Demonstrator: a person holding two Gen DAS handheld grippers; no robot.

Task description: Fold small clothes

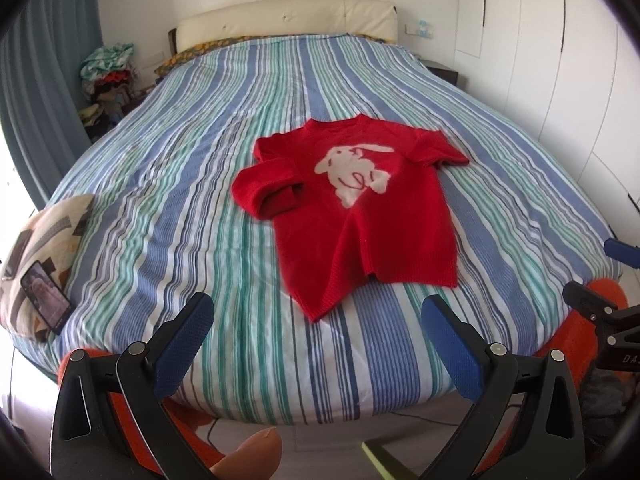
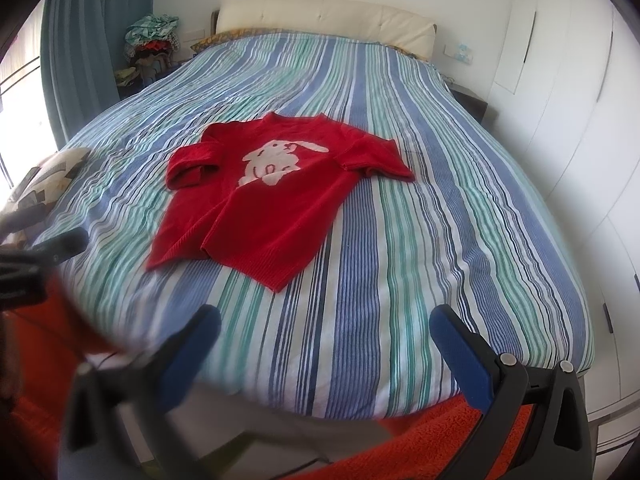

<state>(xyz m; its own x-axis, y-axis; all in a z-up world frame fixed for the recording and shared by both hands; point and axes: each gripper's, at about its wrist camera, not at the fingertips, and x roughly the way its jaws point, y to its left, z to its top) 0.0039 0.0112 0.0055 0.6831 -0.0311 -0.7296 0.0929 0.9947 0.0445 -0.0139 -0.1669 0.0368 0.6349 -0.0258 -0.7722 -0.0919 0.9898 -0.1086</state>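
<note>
From the left wrist view, the red knitted short-sleeved sweater with a white rabbit on the chest [image 1: 360, 208] lies face up on the bed with the blue, green and white striped cover [image 1: 200, 160], a little toward the foot end, the neck pointing to the cream padded headboard [image 1: 286, 20]. The left gripper [image 1: 318, 316] hovers just before the sweater's hem, its blue-padded fingers spread wide and holding nothing. The sleeve on the left of the sweater is curled back on itself, and the hem corner nearest the gripper is twisted out into a point. A phone with a lit screen [image 1: 46, 300] leans on a patterned cushion [image 1: 40, 248], well apart from the sweater.

From the right wrist view, the same sweater [image 2: 272, 200] lies beyond the right gripper [image 2: 326, 322], which is also wide open and empty, near the foot edge of the bed [image 2: 440, 240]. A blurred part of the other gripper tool shows at the left border.

I judge that the fold has not begun. To do it well, first flatten the curled sleeve and pull the twisted hem corner straight. Then pinch only the top layers at shoulder and hem, one gripper each, and bring the side over in one even line. The knit looks soft and stretchy, so lift low and avoid dragging the striped cover.
</note>
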